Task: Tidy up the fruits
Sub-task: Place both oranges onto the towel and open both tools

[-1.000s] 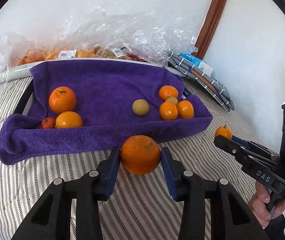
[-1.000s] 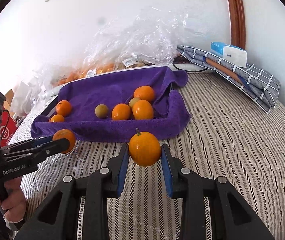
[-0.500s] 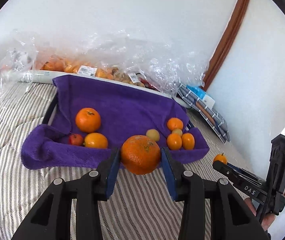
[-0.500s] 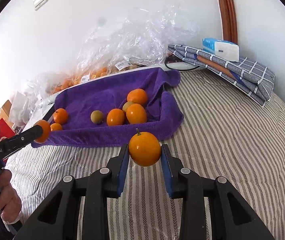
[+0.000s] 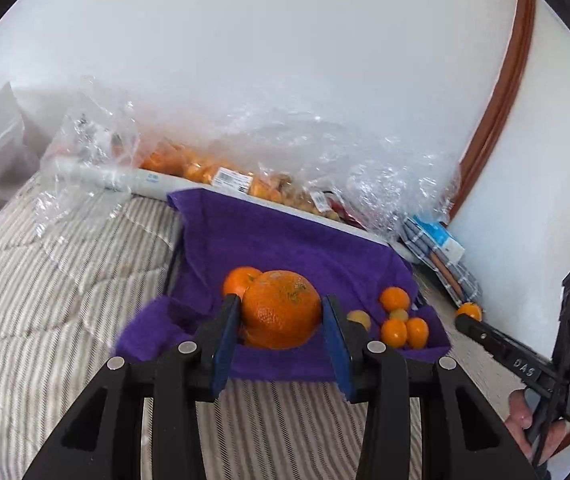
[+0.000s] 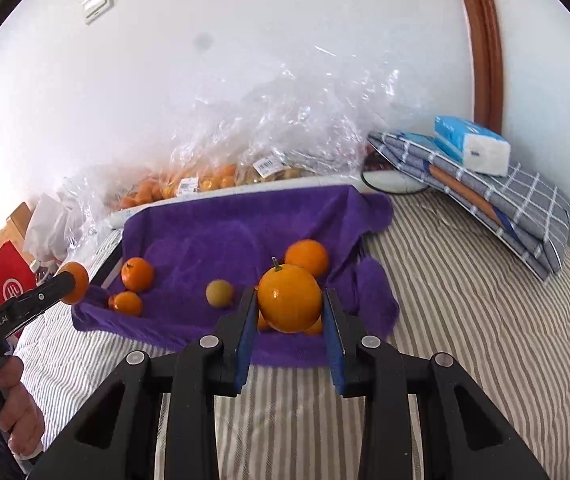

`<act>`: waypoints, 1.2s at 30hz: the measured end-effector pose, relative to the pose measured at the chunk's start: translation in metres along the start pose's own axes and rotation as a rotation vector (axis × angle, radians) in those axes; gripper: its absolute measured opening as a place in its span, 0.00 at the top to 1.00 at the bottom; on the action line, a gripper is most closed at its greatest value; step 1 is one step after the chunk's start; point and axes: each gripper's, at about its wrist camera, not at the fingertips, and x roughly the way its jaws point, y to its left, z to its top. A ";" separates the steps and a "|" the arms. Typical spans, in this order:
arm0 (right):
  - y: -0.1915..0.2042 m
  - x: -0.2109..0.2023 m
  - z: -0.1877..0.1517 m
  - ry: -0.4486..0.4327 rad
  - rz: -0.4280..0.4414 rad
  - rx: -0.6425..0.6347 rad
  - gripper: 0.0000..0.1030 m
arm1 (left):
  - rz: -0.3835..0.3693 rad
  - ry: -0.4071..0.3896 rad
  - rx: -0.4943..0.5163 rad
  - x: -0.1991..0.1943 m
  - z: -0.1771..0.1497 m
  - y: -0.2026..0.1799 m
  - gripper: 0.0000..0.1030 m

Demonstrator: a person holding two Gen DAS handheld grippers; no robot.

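Note:
My left gripper [image 5: 281, 332] is shut on a large rough orange [image 5: 281, 308] and holds it above the near left part of a tray lined with a purple towel [image 5: 285, 240]. My right gripper [image 6: 289, 320] is shut on a smooth stemmed orange [image 6: 289, 298] over the towel's near right edge [image 6: 245, 232]. On the towel lie two oranges [image 6: 137, 274] at left, a yellow-green fruit [image 6: 219, 292] in the middle and several small oranges [image 5: 395, 332] at right. Each gripper also shows in the other view, the right one [image 5: 470, 314] and the left one [image 6: 73, 278].
The tray sits on a striped bed cover [image 6: 465, 300]. Clear plastic bags of fruit [image 5: 245, 184] lie along the wall behind it. Folded checked cloth with a tissue pack [image 6: 473, 148] lies at the right. A red bag [image 6: 7, 280] stands at the far left.
Both grippers have risen and moved forward with their oranges, from over the bed cover in front of the tray to over the towel's near edge.

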 end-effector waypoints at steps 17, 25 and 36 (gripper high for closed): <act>0.025 0.080 0.018 0.097 0.101 -0.129 0.69 | -0.019 0.071 0.018 0.061 0.013 -0.004 0.62; 0.027 0.096 0.012 0.133 0.088 -0.137 0.69 | -0.045 0.100 0.026 0.065 0.008 -0.006 0.62; 0.022 0.093 0.010 0.126 0.084 -0.117 0.69 | -0.035 0.118 0.038 0.073 0.008 -0.008 0.62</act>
